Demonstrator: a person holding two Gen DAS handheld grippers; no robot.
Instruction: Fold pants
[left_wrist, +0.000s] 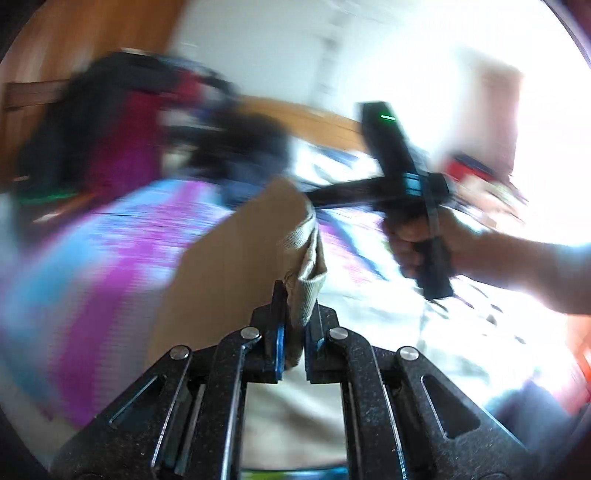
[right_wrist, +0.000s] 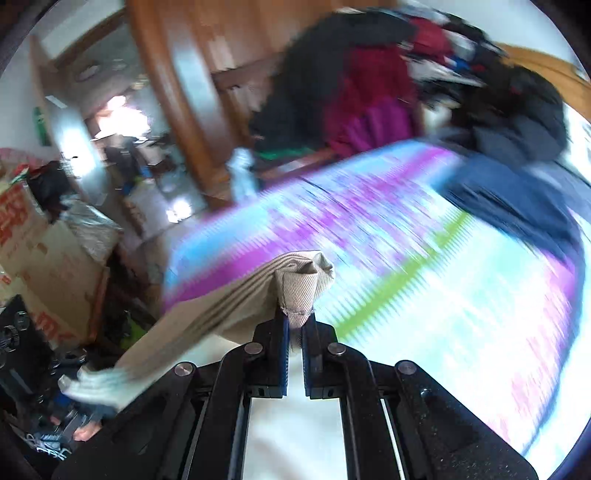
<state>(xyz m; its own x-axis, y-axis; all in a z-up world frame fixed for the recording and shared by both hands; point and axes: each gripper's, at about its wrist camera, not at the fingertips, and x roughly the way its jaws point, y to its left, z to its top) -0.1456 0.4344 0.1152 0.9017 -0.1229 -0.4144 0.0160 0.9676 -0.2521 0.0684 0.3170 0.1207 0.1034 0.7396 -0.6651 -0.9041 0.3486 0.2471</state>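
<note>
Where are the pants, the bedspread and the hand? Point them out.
pants (right_wrist: 301, 291): right wrist view, bunched tan cloth above the jaws.
bedspread (right_wrist: 424, 258): right wrist view, patterned top.
hand (left_wrist: 410, 247): left wrist view, knuckles.

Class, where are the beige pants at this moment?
Both wrist views show the pants off the colourful bedspread, pinched in the left gripper and right gripper.

Bed (right_wrist: 424, 295) mid and near side bare, room to pass there. Far edge blocked by clothes pile (right_wrist: 369, 85) against the headboard (right_wrist: 207, 74); dark blue garment (right_wrist: 517, 199) spills onto the far right. Right tongs (left_wrist: 314, 197) and hand (left_wrist: 417, 247) close to left tongs (left_wrist: 295, 314), pants (left_wrist: 236, 266) stretched between. Boxes (right_wrist: 48, 251) crowd the floor left of bed.
</note>
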